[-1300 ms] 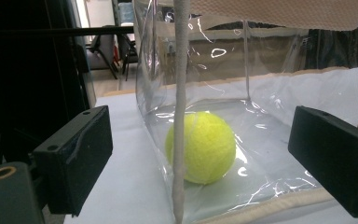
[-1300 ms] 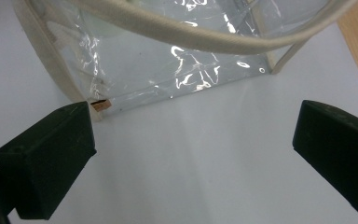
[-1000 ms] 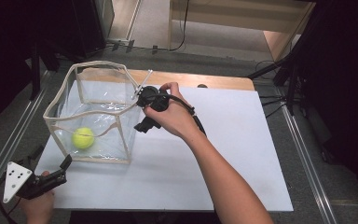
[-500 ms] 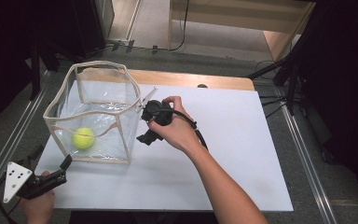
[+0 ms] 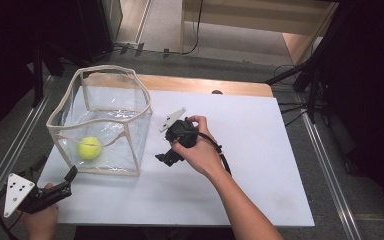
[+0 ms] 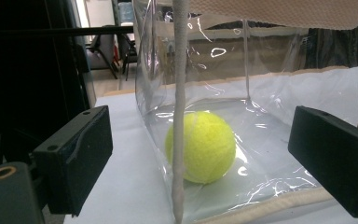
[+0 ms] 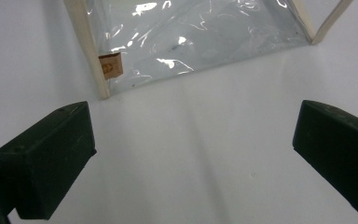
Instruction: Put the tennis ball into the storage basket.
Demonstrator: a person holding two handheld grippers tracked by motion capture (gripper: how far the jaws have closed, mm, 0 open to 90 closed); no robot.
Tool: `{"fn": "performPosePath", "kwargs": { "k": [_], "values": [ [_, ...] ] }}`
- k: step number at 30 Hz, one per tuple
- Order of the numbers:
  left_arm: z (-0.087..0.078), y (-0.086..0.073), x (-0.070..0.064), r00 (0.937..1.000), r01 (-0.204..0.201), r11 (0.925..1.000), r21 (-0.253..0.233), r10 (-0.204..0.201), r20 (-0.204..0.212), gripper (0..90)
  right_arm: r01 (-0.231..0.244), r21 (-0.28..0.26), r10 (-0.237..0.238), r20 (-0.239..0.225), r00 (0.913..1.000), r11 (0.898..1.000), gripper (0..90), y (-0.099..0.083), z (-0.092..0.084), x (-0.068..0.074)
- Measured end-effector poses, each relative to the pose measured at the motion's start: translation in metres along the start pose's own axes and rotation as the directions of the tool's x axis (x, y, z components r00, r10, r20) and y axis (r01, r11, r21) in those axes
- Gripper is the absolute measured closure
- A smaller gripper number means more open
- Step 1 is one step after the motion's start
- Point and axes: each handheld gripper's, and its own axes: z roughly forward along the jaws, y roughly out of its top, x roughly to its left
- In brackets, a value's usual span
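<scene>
My left gripper sits low at the near left corner of the tabletop, and its fingers are spread wide with nothing between them. Looking along them in the left gripper view, I see the near corner seam of the clear bag standing upright just ahead, roughly midway between the two fingers, and behind that seam, inside the bag, the yellow tennis ball rests on the bag's floor. From the high view the ball lies toward the near left part of the bag, ahead of my left fingers and well apart from my right gripper. My right gripper is held in the hand just beside the bag's right wall, pointing down at the white surface. Its fingers are also released and wide apart, gripping nothing; between and beyond them in the right gripper view I see bare white tabletop, then the bag's lower edge with its cream trim and a small brown label near one corner seam, ahead of the left finger. The bag stands upright and open at the top, apart from both sets of fingers.
</scene>
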Motion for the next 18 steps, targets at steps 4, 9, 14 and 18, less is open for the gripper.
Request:
{"fn": "performPosePath", "kwargs": {
  "k": [4,9,14,18],
  "values": [
    [0.000,0.000,0.000,1.0000,0.000,1.0000,0.000,0.000,0.000,6.8,-0.007,-0.014,0.007,-0.002,1.0000,1.000,0.0,-0.011,-0.001,0.000],
    [0.000,0.000,0.000,1.0000,0.001,1.0000,-0.001,-0.001,0.000,6.8,-0.020,-0.036,0.021,0.008,0.9998,0.999,0.0,-0.023,-0.004,-0.001],
    [0.000,0.000,0.000,1.0000,-0.002,1.0000,0.001,0.002,0.000,6.8,-0.043,-0.059,0.044,0.019,0.9989,0.997,0.0,-0.036,-0.008,0.000],
    [0.000,0.000,0.000,1.0000,-0.002,1.0000,0.002,0.002,0.000,6.8,-0.054,-0.079,0.056,0.028,0.9980,0.995,0.0,-0.046,-0.013,-0.001]
  ]
}}
